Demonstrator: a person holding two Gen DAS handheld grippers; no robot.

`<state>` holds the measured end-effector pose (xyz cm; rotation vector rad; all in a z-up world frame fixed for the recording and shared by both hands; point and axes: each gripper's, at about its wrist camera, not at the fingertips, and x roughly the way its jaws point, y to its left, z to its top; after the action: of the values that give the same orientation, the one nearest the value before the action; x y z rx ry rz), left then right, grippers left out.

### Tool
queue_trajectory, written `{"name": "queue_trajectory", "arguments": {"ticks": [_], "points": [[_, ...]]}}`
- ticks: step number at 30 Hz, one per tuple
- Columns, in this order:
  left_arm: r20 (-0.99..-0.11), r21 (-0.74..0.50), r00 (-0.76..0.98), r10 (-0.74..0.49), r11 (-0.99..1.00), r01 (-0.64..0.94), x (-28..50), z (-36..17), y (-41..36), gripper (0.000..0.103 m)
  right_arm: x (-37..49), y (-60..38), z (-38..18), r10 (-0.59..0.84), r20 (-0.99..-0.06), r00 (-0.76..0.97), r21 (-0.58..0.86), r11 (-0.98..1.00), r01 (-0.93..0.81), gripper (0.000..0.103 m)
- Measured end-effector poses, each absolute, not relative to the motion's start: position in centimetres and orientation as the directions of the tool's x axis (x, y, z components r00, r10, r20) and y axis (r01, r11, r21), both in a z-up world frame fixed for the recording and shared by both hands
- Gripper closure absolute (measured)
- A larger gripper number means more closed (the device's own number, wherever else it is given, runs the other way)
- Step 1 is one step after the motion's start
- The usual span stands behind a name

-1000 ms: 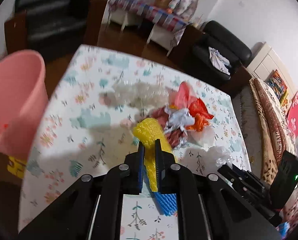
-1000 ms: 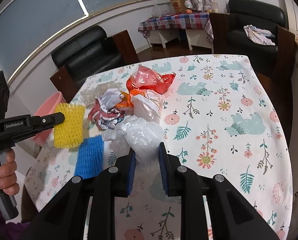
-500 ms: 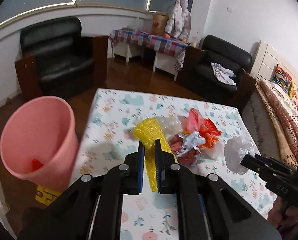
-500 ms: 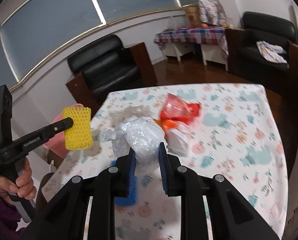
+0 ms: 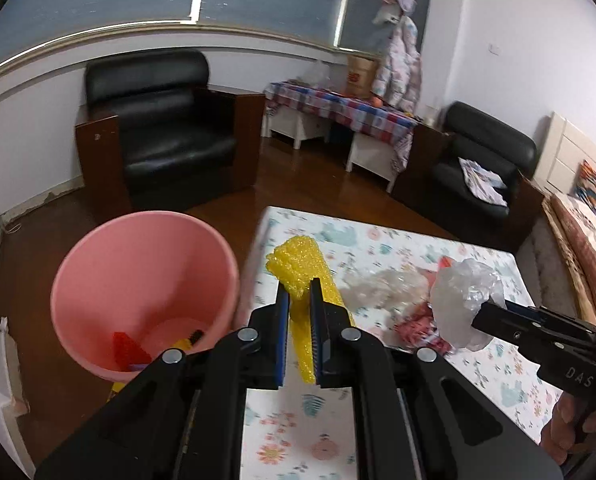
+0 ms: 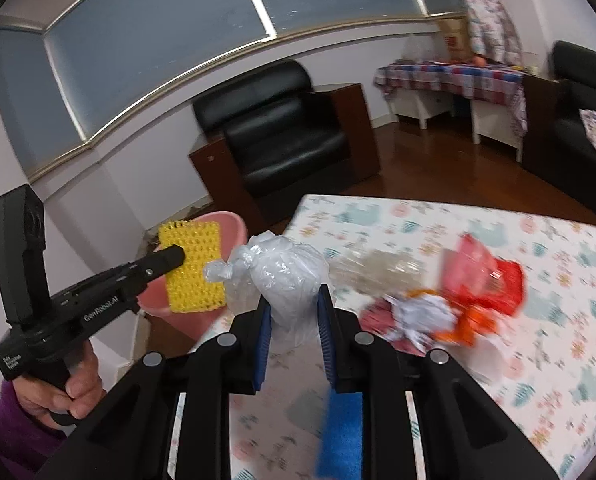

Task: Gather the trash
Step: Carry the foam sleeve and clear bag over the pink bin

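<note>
My left gripper (image 5: 299, 292) is shut on a yellow foam net (image 5: 298, 266) and holds it in the air beside the pink bin (image 5: 137, 280), at the table's left edge; the net also shows in the right wrist view (image 6: 193, 266). My right gripper (image 6: 293, 298) is shut on a knotted clear plastic bag (image 6: 285, 276), held above the table; the bag also shows in the left wrist view (image 5: 466, 300). More trash lies on the floral tablecloth (image 6: 538, 360): a red bag (image 6: 482, 276), crumpled wrappers (image 6: 418, 316), clear film (image 6: 378, 268), a blue foam net (image 6: 342, 432).
The pink bin holds a red piece (image 5: 125, 346) and other scraps and stands on the wooden floor left of the table. A black armchair (image 5: 165, 136) stands behind it. Another armchair (image 5: 482, 168) and a low checked-cloth table (image 5: 346, 108) are further back.
Both grippers have lifted their trash off the table and swung left toward the pink bin. The bin's inside has come into view.
</note>
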<state>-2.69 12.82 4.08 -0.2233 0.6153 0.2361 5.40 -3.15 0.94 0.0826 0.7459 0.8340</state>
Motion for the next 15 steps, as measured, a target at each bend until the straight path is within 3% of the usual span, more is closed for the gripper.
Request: {"name": "queue_trajectory", "arguments": {"ticks": [15], "points": [[-0.556, -0.089, 0.757, 0.343, 0.881, -0.465, -5.4, 4.3, 21.0, 0.094, 6.9, 9.8, 1.7, 0.788, -0.555, 0.266, 0.392, 0.53, -0.752, 0.082]]}}
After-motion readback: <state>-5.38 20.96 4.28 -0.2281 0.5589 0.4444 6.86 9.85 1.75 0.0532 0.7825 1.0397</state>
